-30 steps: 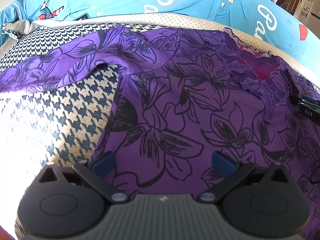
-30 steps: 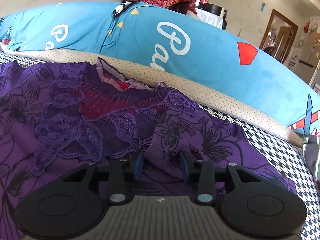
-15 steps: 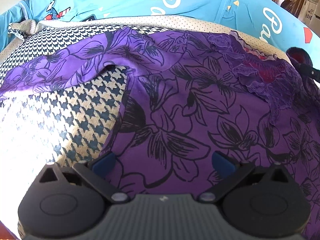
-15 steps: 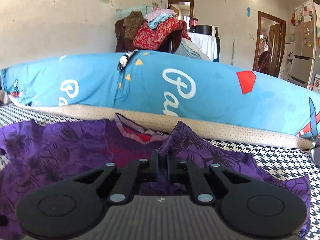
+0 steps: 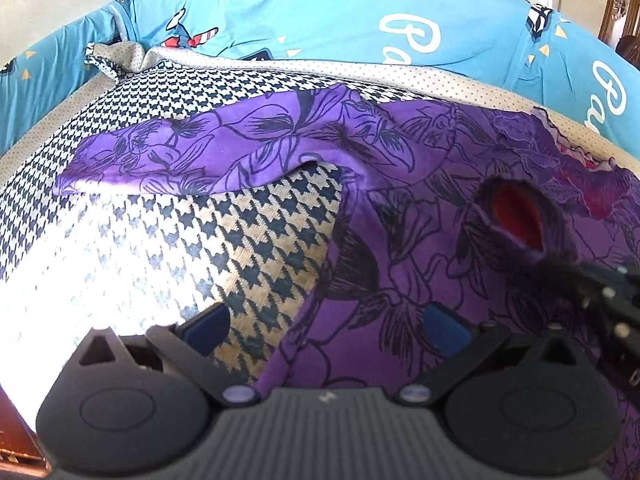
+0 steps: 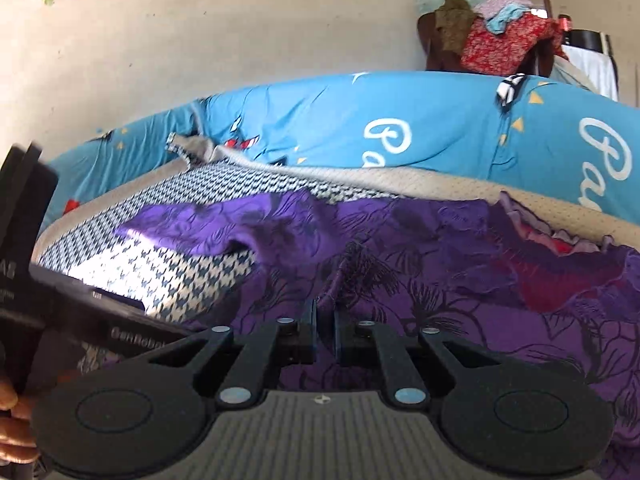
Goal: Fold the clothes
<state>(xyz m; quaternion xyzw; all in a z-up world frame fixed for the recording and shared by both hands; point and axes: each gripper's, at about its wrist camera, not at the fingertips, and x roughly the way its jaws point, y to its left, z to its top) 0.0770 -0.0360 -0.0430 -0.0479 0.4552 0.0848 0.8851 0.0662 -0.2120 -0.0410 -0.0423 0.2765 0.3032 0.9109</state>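
A purple dress (image 5: 400,200) with black flower outlines and a lace neckline lies spread on a black-and-white houndstooth cover (image 5: 248,240). My left gripper (image 5: 326,326) hovers open above the dress's left edge, one blue pad over the cover and one over the cloth, holding nothing. My right gripper (image 6: 325,320) is shut on a fold of the purple dress (image 6: 440,280). In the left wrist view it enters from the right (image 5: 600,284), holding the sleeve (image 5: 516,216), whose red lining shows, lifted over the dress's body.
A rolled blue printed quilt (image 6: 400,128) and a beige dotted sheet (image 5: 360,76) border the far side. A chair piled with clothes (image 6: 496,36) stands by the wall behind. A hand (image 6: 12,420) holds the left gripper's body (image 6: 24,260) at the left.
My right gripper closed on the purple fabric and swung leftward with it across the dress. The left gripper stayed open, tilting a little so more of the houndstooth cover shows.
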